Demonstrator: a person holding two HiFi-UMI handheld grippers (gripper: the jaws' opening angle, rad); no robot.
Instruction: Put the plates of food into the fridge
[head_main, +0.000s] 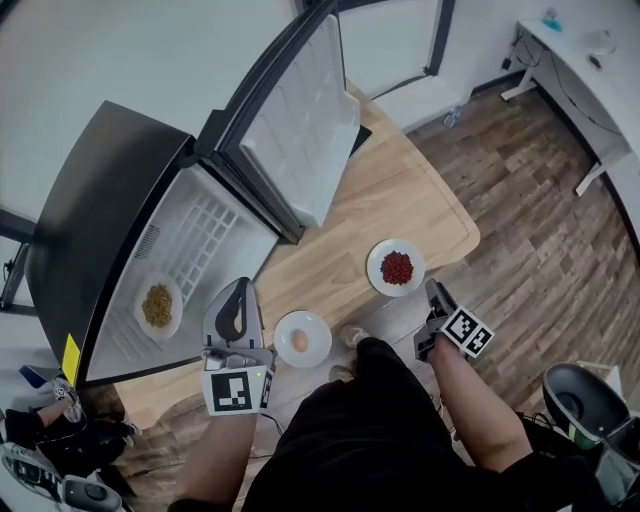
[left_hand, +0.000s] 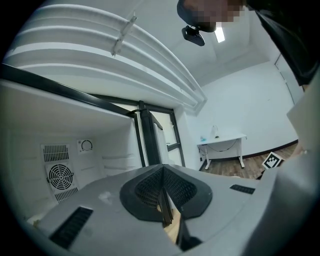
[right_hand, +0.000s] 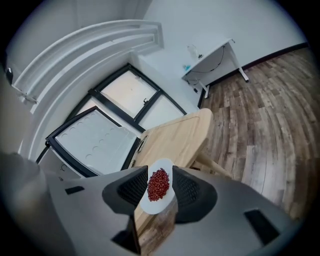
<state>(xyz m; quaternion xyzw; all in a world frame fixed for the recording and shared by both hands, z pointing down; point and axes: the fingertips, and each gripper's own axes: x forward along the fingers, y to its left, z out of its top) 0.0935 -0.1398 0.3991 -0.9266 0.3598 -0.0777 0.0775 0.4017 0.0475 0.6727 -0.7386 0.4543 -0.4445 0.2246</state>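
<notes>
The plate of red food (head_main: 396, 267) is set near the table's (head_main: 400, 190) right edge, the egg plate (head_main: 302, 338) at its near edge, and a third plate (head_main: 157, 306) inside the open fridge (head_main: 110, 200). The right gripper (head_main: 433, 292) is tilted down towards the red plate, with its jaws wide and empty. The left gripper (head_main: 240, 292) is held level and is closed on nothing.

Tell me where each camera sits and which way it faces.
Head view: on the person's head, looking steeply down at the wooden table and open fridge; forearms, left gripper and right gripper show.
Left gripper view: on the left gripper, facing into the fridge; its closed jaws and dark clothing show.
Right gripper view: on the right gripper, angled down at the plate of red food; its open jaws show.
Shared: head and right gripper views both show that plate.
</notes>
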